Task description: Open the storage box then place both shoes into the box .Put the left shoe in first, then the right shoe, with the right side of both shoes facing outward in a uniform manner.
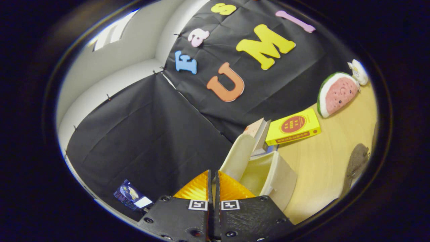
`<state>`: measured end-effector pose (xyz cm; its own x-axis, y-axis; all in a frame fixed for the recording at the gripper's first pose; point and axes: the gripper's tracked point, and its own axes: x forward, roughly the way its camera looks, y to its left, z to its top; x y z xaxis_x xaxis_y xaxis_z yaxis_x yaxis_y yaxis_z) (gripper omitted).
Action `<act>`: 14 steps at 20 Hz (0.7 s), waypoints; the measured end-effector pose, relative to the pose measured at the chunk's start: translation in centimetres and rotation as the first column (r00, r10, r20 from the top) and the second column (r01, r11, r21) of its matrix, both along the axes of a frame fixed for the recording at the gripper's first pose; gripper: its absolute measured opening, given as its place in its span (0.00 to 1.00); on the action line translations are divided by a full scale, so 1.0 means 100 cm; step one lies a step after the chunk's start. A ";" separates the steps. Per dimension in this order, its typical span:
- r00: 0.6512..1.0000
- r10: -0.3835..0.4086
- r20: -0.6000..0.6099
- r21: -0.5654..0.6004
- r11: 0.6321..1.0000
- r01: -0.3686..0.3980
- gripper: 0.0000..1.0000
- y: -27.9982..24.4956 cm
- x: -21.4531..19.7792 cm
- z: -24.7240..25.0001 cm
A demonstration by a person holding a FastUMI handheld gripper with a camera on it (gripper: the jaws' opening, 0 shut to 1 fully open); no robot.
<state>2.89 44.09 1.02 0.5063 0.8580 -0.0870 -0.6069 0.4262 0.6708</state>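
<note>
The cream storage box stands open on the wooden table, just ahead and to the right of my fingers; its lid is swung up and the inside looks empty. A dark grey shoe lies on the table well beyond the box to the right. A second dark shape shows at the edge past it, too cut off to name. My gripper is shut, the fingertips pressed together with nothing between them, close beside the raised lid. The whole view is tilted.
A yellow book and another book lie behind the box by the black cloth wall. A watermelon plush and a small white toy sit farther back. A small dark card lies left of the fingers.
</note>
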 end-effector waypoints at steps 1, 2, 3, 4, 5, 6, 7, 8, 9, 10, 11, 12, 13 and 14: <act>1.000 0.008 0.027 0.006 1.000 -0.008 0.00 0.009 -0.005 0.016; 0.998 0.020 0.056 0.007 1.000 -0.021 0.00 0.020 -0.009 0.031; 0.996 0.031 0.085 0.006 0.999 -0.032 0.00 0.032 -0.013 0.045; 0.992 0.039 0.116 0.001 0.999 -0.039 0.00 0.046 -0.014 0.056; 0.989 0.046 0.143 -0.006 0.999 -0.045 0.00 0.060 -0.015 0.066; 0.984 0.055 0.168 -0.011 0.998 -0.054 0.00 0.076 -0.016 0.075; 0.980 0.066 0.188 -0.017 0.998 -0.064 0.00 0.091 -0.020 0.081; 0.975 0.076 0.207 -0.022 0.997 -0.073 0.00 0.107 -0.023 0.088; 0.971 0.085 0.225 -0.032 0.996 -0.079 0.00 0.123 -0.027 0.095; 0.966 0.095 0.241 -0.063 0.995 -0.083 0.00 0.141 -0.029 0.096; 0.959 0.132 0.252 -0.084 0.990 -0.114 0.00 0.160 -0.038 0.094; 0.953 0.169 0.250 -0.114 0.983 -0.144 0.00 0.183 -0.047 0.089; 0.947 0.199 0.251 -0.141 0.976 -0.167 0.00 0.203 -0.056 0.084; 0.941 0.220 0.256 -0.168 0.969 -0.180 0.00 0.223 -0.062 0.078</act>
